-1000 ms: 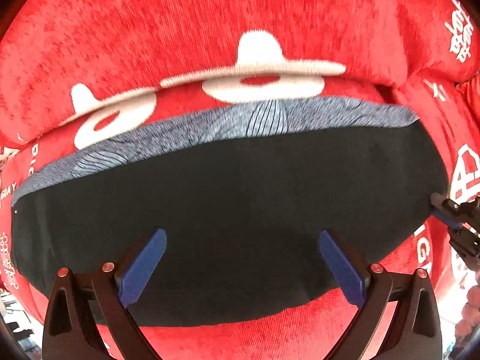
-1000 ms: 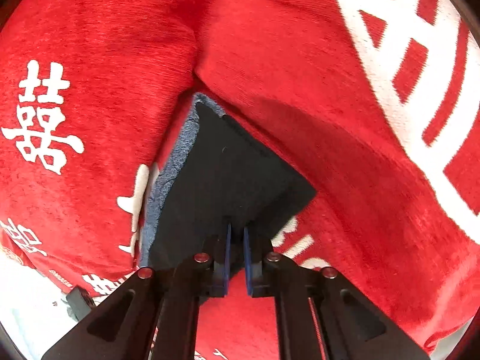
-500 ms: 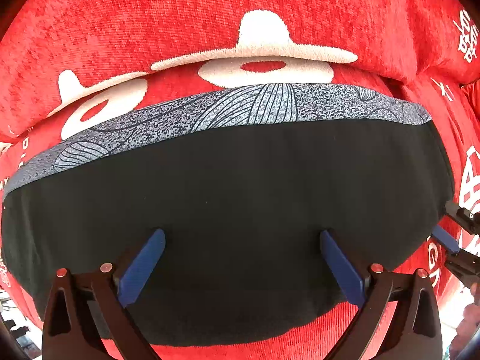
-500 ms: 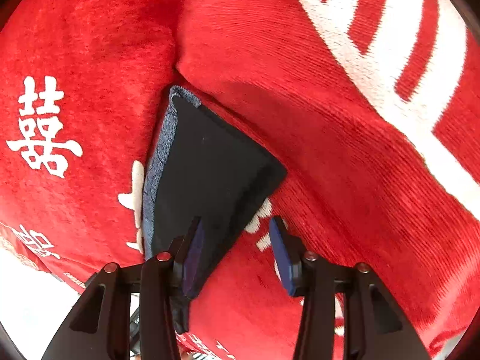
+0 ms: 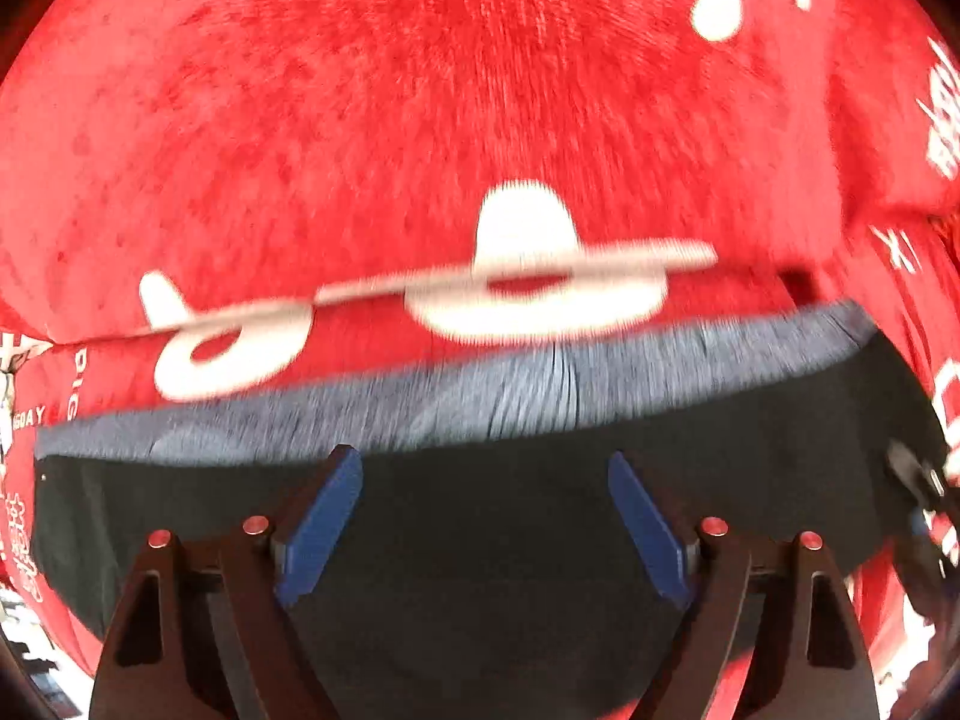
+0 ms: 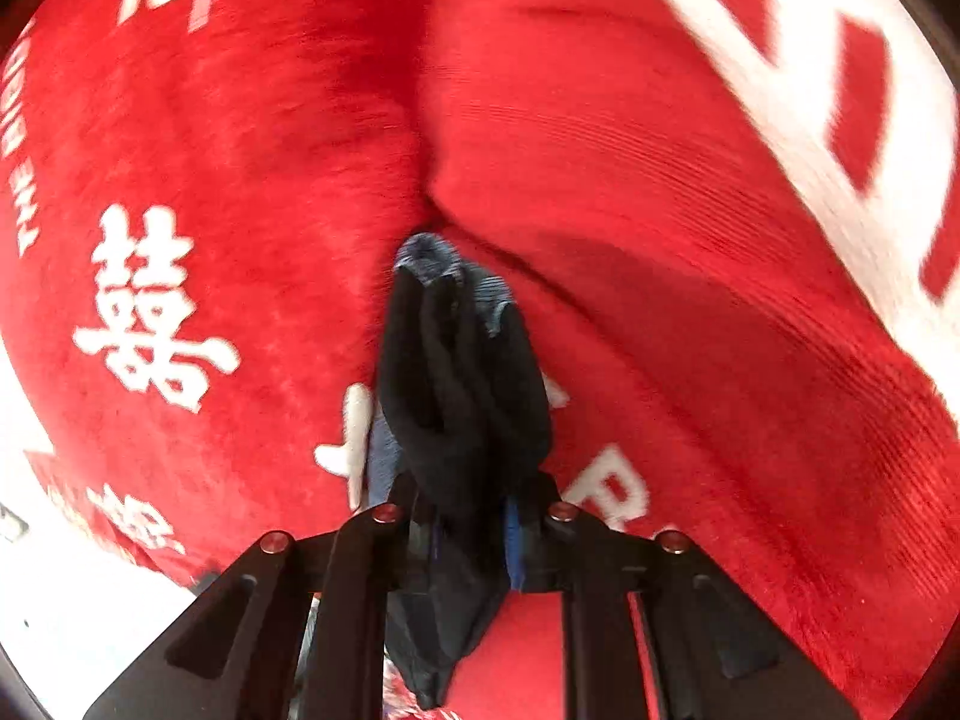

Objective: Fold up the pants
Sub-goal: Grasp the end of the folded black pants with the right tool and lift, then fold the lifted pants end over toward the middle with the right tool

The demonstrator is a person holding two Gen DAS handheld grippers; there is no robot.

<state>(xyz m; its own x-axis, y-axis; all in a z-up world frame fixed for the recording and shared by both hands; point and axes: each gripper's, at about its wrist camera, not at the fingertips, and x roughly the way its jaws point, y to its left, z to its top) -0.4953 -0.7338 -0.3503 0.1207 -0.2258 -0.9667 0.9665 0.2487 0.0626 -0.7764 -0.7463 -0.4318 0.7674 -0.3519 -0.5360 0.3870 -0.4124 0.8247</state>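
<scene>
Right tongs (image 6: 471,531) clamped on pants (image 6: 462,372)

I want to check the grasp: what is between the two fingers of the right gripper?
In the right wrist view, a bunched edge of the black pants sits between the right gripper's fingers, which have just closed on it. Nothing else lies there.

The left tongs (image 5: 485,525) hang over the black pants (image 5: 492,546), their blue pads spread well apart with nothing pinched between them; the jaws have just been closing a little. Past the tips runs the pants' grey patterned band (image 5: 522,384), blurred. Beyond it lies the red blanket (image 5: 360,120) with white shapes.
</scene>
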